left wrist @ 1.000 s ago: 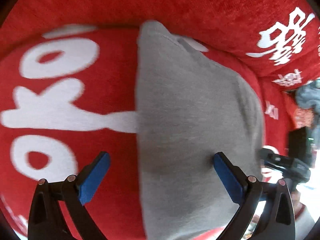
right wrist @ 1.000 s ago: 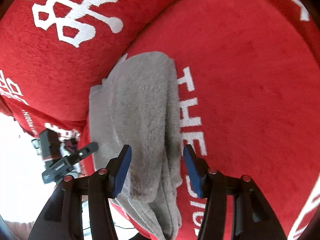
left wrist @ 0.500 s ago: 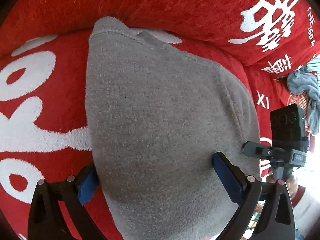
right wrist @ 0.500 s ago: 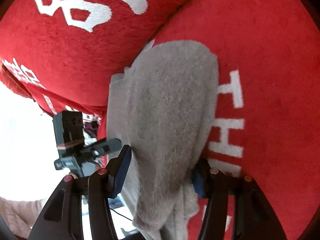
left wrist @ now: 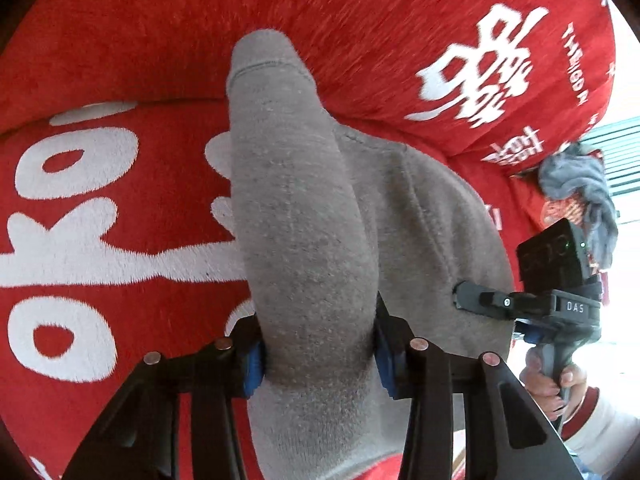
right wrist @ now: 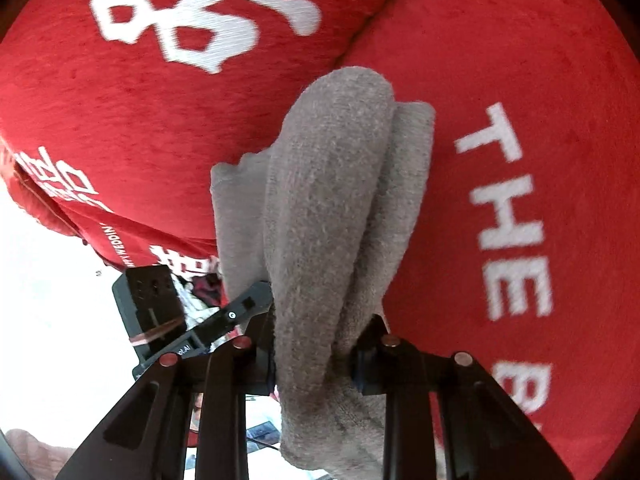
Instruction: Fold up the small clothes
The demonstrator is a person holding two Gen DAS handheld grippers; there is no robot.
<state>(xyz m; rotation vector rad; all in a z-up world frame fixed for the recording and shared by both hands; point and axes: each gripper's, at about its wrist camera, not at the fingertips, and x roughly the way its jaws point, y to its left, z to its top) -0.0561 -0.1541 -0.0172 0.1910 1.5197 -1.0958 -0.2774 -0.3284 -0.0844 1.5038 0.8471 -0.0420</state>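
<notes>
On a red plush couch cover (left wrist: 120, 60) printed with large white characters lies the grey garment (left wrist: 308, 240), a small fleecy piece of clothing bunched into a long ridge that runs away from each camera towards the seam between seat and backrest; no container shows in either view. The left hand-held gripper (left wrist: 320, 356) has just been closing and its blue pads now press on a thick fold of the grey garment from both sides, the fold rising between them; the rest of the cloth spreads to the right over the seat. The right hand-held gripper (right wrist: 316, 360) has likewise just been closing, and it pinches another gathered fold of the same garment (right wrist: 332, 200), whose layers stand in two ridges ahead of the jaws. Writing on the cover: white capitals "THE" (right wrist: 504, 208) on the seat in the right wrist view, with a "B" below it cut by the frame edge; small letters reading "WEDDIN" (right wrist: 120, 248) on the backrest's lower edge; large rounded white letters (left wrist: 68, 208) on the seat in the left wrist view, too cropped to read whole. The other gripper's body carries "DAS" (left wrist: 576, 307) in the left wrist view; a hand (left wrist: 554, 384) with a pale sleeve holds its handle. A crumpled blue-grey cloth (left wrist: 580, 192) lies further along the couch at the right; beyond it the room is washed out in bright light.
</notes>
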